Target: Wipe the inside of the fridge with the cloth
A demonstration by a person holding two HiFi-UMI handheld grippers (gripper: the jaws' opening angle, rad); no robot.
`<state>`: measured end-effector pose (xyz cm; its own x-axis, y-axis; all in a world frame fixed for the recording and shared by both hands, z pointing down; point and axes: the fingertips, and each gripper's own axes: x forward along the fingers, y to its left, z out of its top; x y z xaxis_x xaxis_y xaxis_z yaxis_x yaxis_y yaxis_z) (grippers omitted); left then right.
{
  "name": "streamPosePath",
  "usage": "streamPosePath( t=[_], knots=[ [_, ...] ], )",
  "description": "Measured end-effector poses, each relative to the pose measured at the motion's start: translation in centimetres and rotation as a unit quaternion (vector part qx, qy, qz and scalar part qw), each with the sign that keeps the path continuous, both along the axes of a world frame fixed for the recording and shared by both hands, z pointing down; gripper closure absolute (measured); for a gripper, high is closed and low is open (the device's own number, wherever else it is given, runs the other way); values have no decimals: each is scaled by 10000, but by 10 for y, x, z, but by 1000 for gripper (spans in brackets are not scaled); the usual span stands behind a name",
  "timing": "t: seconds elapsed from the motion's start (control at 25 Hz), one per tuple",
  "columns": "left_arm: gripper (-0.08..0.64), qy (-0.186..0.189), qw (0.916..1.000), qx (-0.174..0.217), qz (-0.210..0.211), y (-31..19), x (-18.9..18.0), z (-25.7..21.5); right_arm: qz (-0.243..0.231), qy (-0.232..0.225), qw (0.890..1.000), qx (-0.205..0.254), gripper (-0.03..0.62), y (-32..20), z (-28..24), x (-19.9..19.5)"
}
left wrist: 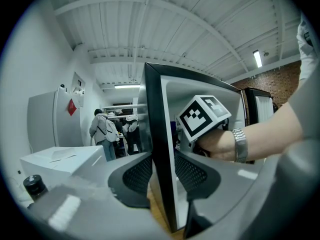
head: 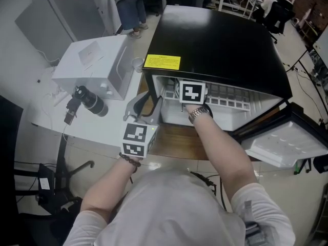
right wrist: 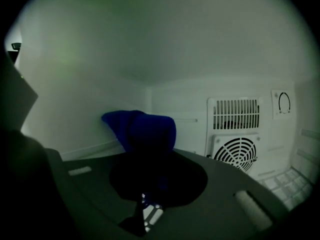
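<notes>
The right gripper (right wrist: pixel 154 176) was inside the open black fridge (head: pixel 220 40), its fingers closed on the blue cloth (right wrist: pixel 142 129). The cloth bunched up ahead of them near the left inner wall, left of the round fan grille (right wrist: pixel 235 151). In the dim light I could not tell whether it touched that wall. The left gripper (left wrist: pixel 162 171) stood at the fridge's front left edge, fingers clamped on the side wall (left wrist: pixel 160 134), one outside and one inside.

The fridge (head: pixel 215 40) is black outside, white inside, with a yellow label (head: pixel 162 61). The cloth (right wrist: pixel 145 129) is dark blue. Left cube (head: pixel 136 140) and right cube (head: pixel 192 92) bear black-and-white squares. The left box (head: pixel 92 60) is white.
</notes>
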<state>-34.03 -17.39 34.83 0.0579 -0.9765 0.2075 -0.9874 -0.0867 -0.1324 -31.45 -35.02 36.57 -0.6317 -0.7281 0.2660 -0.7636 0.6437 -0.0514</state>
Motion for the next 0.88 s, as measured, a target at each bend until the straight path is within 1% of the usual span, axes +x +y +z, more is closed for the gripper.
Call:
streamPosePath(
  t=[0.28,0.44,0.6,0.88],
  knots=[
    [422,33,10000,22,-43,0,-1,0,222,53,9997,-102,551,-9,2,19],
    [422,94,9999,-47,-88,1,1,-4,368,106,9992,-152,551,-14,4,32],
    [422,115,9998,49,-140,-1,0,-4,446,113,9988,-170,551,-18,4,43],
    [422,114,9997,53,-212,-1,-1,-4,649,134,9975,-232,551,-25,6,68]
  ],
)
